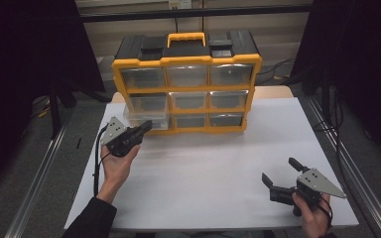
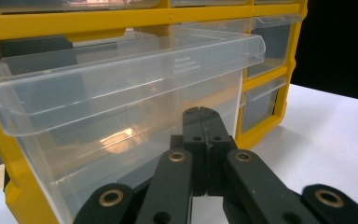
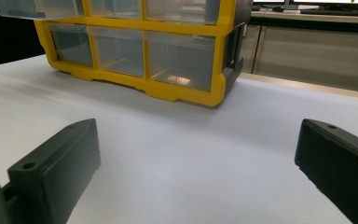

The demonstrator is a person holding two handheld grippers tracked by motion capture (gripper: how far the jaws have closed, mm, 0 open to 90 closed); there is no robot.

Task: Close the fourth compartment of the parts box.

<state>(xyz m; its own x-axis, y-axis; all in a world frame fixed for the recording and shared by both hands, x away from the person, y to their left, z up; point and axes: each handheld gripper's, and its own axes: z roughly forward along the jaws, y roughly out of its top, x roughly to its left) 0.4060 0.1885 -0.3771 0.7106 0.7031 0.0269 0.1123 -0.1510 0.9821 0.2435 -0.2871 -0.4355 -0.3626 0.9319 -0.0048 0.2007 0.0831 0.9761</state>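
Note:
A yellow-and-black drawer cabinet (image 1: 186, 62) with clear plastic drawers stands at the back of the white table (image 1: 203, 168). Its bottom-left drawer (image 1: 144, 120) sticks out a little from the frame. My left gripper (image 1: 146, 126) is shut, with its tips right at that drawer's front. In the left gripper view the closed tips (image 2: 203, 114) sit just under the drawer's protruding lip (image 2: 121, 79), with nothing clamped between them. My right gripper (image 1: 279, 171) rests near the table's front right, open and pointing toward the cabinet (image 3: 135, 79). Its wide-spread fingers (image 3: 56, 163) have only bare table between them.
Black curtains hang on both sides of the table. Metal rails (image 1: 39, 173) and cables run along the floor to the left and right. Behind the cabinet are a wooden ledge (image 3: 303, 84) and a pale wall. White tabletop stretches between the two grippers.

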